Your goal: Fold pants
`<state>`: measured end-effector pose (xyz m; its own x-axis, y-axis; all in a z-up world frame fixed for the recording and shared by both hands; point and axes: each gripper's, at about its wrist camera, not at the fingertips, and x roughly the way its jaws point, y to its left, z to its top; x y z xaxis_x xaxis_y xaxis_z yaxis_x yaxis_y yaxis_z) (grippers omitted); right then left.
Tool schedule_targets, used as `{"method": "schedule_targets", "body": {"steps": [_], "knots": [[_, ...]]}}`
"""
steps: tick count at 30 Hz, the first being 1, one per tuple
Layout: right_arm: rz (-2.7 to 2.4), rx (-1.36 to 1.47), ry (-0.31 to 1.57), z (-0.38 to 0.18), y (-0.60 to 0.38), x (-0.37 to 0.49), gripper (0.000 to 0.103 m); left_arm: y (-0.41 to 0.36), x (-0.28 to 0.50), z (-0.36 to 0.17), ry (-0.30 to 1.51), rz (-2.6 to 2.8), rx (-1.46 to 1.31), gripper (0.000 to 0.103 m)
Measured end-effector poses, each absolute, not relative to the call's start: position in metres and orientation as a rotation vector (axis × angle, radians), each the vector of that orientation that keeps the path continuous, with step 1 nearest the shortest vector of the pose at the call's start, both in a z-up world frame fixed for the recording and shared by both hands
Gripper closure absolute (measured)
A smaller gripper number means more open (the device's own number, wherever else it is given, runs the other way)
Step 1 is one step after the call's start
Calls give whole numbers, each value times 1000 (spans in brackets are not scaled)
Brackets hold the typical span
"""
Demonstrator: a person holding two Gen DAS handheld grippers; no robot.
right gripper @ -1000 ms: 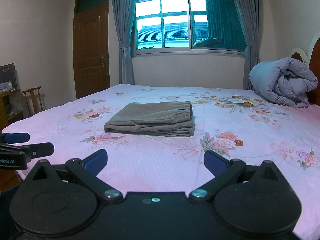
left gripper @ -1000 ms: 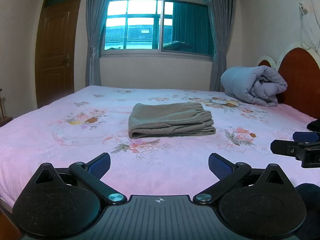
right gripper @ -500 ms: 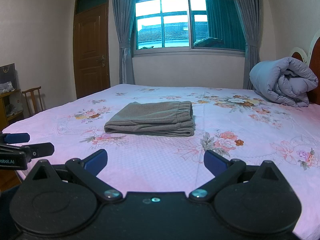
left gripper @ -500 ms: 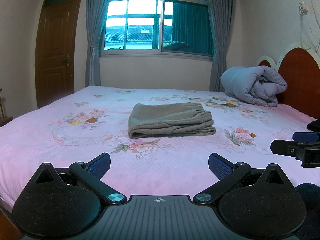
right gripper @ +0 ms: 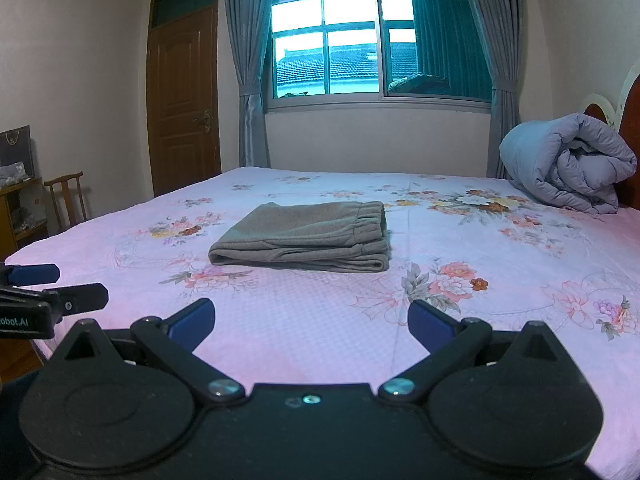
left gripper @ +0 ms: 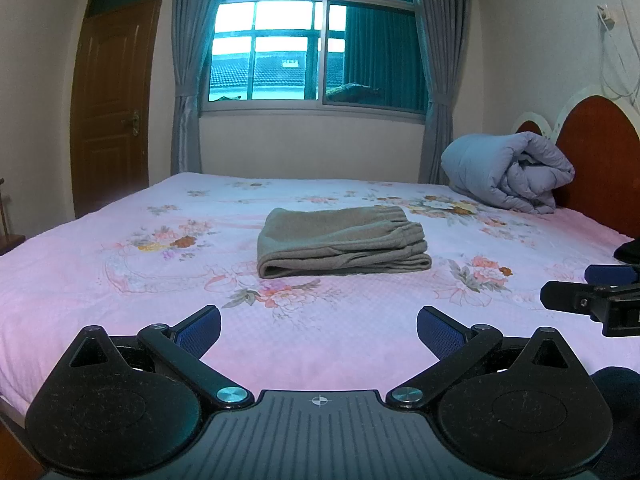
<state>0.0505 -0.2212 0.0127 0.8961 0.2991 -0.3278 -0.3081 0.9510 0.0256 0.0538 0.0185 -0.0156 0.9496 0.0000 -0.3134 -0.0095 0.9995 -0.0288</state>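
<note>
The grey sweatpants (left gripper: 342, 242) lie folded in a neat stack mid-bed — the folding looks done. Left gripper (left gripper: 319, 326) and right gripper (right gripper: 311, 316) hover well short of them, both spread wide and empty.

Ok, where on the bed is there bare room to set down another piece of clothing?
The widest bare sheet lies between the open left claw and the folded pants. Another free stretch runs from the pants to the bed edge by the door side. The headboard end is crowded by the rolled duvet.
</note>
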Motion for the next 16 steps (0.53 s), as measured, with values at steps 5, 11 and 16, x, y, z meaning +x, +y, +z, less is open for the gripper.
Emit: {"method": "schedule_targets", "body": {"steps": [5, 11, 16], "knots": [[316, -28, 336, 12, -221, 50, 6, 19, 54, -15, 324, 8, -31, 0], [317, -28, 337, 12, -222, 51, 6, 19, 52, -15, 315, 12, -36, 0], [318, -30, 336, 12, -222, 51, 6, 20, 53, -16, 321, 1, -39, 0]]}}
